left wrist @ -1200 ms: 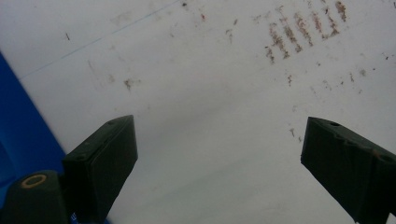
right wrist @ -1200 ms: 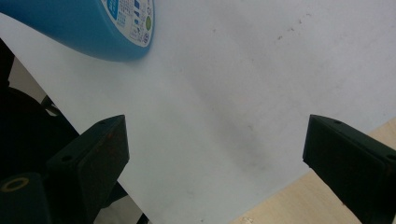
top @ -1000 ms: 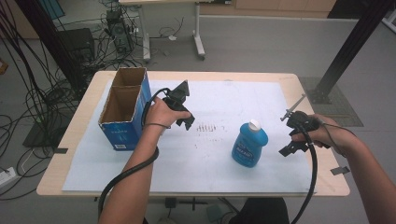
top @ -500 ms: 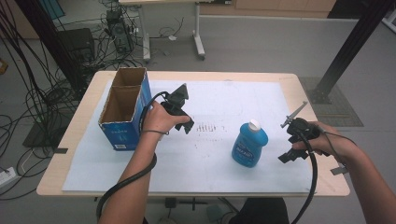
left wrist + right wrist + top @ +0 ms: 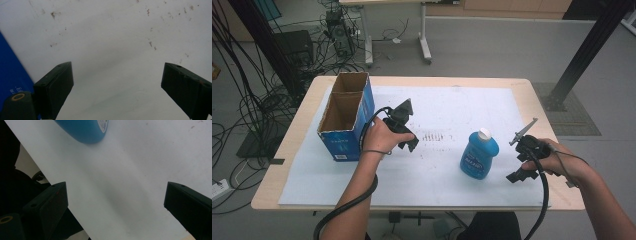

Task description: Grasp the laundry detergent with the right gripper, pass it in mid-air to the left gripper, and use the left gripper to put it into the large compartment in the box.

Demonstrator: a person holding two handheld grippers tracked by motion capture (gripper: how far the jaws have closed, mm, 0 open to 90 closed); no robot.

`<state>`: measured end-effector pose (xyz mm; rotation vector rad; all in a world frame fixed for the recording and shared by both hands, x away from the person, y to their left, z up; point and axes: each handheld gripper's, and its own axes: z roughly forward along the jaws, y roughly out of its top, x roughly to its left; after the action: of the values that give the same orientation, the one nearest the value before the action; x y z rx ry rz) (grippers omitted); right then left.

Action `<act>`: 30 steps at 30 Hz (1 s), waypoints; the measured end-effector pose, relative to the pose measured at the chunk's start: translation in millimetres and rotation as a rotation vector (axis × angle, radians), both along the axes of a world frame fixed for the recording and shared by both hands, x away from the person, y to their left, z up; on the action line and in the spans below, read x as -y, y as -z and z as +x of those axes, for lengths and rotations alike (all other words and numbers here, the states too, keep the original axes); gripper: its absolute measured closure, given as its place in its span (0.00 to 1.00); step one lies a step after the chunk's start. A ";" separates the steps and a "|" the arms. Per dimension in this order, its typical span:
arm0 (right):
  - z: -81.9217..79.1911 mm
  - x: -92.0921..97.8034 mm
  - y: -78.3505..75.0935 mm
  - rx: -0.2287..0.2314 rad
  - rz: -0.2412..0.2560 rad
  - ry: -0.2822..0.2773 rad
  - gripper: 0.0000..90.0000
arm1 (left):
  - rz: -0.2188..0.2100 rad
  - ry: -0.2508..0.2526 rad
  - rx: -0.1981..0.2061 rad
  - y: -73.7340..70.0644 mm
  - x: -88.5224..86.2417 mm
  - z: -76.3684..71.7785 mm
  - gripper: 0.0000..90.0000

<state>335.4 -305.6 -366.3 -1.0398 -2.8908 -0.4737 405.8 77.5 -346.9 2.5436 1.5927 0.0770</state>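
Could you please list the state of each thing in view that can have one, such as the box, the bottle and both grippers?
Cardboard box: upright, top open, two compartments, nothing seen inside.
Blue bottle: standing upright, white cap on, untouched.
Left gripper: jaws wide open, holding nothing, beside the box.
Right gripper: jaws wide open, holding nothing, apart from the bottle.
White sheet: flat on the table, speckled with small marks.

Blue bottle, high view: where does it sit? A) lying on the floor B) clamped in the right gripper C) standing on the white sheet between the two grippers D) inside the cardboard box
C: the blue bottle stands upright on the white sheet, with the left gripper on one side and the right gripper on the other, both with jaws apart and nothing between them.
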 end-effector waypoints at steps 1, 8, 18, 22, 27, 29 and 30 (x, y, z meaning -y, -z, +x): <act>0.0 0.0 0.0 0.000 0.000 0.000 0.06 | 0.000 0.000 0.000 0.0 0.0 0.0 0.12; -5.8 -5.8 7.5 0.002 0.011 -0.008 0.05 | -0.014 -0.006 0.002 1.8 -4.9 -8.5 0.12; -9.0 -9.0 17.5 0.008 0.021 -0.012 0.05 | -0.025 0.003 -0.003 5.3 -4.7 -16.7 0.12; -10.0 -10.0 20.0 0.016 0.022 -0.013 0.05 | -0.028 0.001 -0.005 7.7 -4.3 -17.7 0.12; -13.5 -12.3 22.2 0.021 0.033 -0.014 0.05 | -0.028 0.000 -0.007 9.7 -4.8 -17.8 0.12; -14.8 -12.9 22.5 0.021 0.036 -0.019 0.05 | -0.030 -0.003 -0.009 10.2 -5.0 -18.0 0.12; -14.8 -12.9 22.5 0.021 0.036 -0.019 0.05 | -0.030 -0.003 -0.009 10.2 -5.0 -18.0 0.12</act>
<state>320.6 -292.6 -388.7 -1.0078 -2.8962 -0.5369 387.8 82.5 -357.1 2.5221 1.5889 0.0410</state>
